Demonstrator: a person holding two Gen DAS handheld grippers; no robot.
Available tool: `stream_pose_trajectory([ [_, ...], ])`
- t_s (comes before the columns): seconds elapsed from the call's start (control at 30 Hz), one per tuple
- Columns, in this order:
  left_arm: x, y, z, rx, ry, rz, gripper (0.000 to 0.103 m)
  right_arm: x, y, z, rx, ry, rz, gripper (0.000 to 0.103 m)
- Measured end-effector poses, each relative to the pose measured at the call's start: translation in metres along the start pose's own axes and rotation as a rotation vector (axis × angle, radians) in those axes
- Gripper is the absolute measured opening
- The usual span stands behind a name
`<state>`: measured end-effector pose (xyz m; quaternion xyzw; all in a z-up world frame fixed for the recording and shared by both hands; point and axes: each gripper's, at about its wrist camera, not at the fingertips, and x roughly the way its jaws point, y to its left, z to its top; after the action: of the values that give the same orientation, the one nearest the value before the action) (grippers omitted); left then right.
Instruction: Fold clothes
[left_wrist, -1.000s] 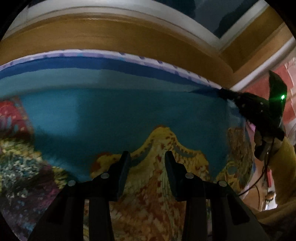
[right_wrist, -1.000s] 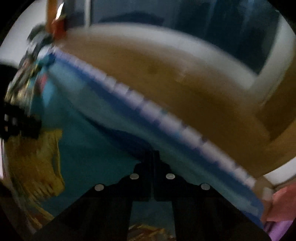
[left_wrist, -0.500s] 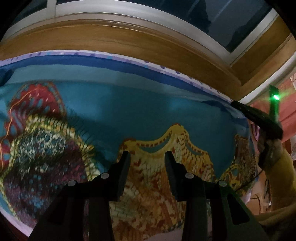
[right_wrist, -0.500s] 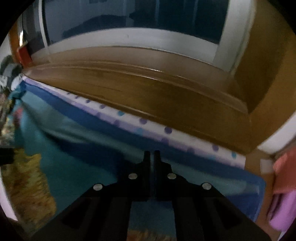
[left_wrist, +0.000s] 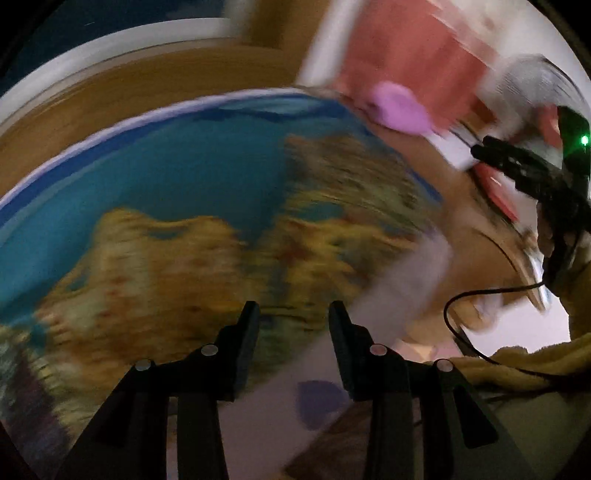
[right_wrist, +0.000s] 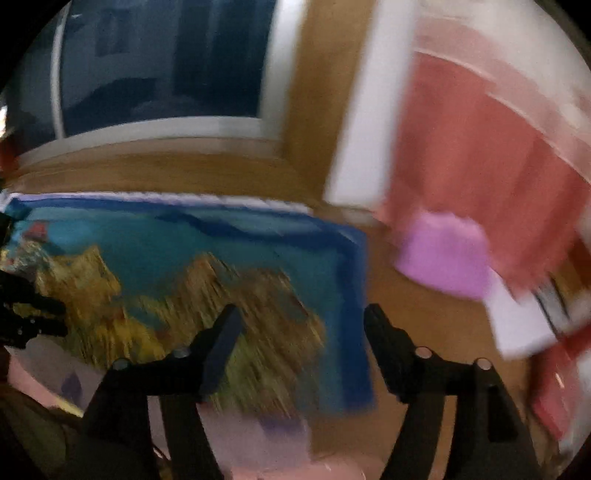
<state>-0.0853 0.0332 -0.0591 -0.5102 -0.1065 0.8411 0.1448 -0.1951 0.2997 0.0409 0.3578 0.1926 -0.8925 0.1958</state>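
Your right gripper (right_wrist: 301, 326) is opening, its jaws wide apart with nothing between them, above the near right corner of the teal patterned cloth (right_wrist: 207, 254). Your left gripper (left_wrist: 293, 325) stands part open and empty over the cloth's yellow print. The cloth lies spread flat on a white dotted sheet (left_wrist: 266, 406), its blue edge towards the wooden ledge (right_wrist: 155, 173). A pink bundle (right_wrist: 447, 254) sits apart to the right
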Motion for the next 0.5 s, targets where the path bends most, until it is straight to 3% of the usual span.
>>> stream_pose_trajectory([
  [0.13, 0.027, -0.032, -0.002, 0.082, 0.025, -0.081, 0.038, -0.053, -0.01, -0.06, 0.012, 0.092, -0.115, 0.07],
  [0.27, 0.049, -0.062, 0.002, 0.138, 0.049, -0.106, 0.038, -0.076, -0.004, -0.104, 0.056, 0.133, -0.128, 0.071],
  [0.37, 0.059, -0.079, 0.007, 0.175, 0.051, -0.073, 0.038, -0.072, -0.007, -0.12, 0.114, 0.135, -0.101, 0.071],
  [0.5, 0.072, -0.095, 0.013, 0.183, 0.041, -0.001, 0.038, -0.038, -0.003, -0.117, 0.32, 0.038, 0.047, 0.071],
])
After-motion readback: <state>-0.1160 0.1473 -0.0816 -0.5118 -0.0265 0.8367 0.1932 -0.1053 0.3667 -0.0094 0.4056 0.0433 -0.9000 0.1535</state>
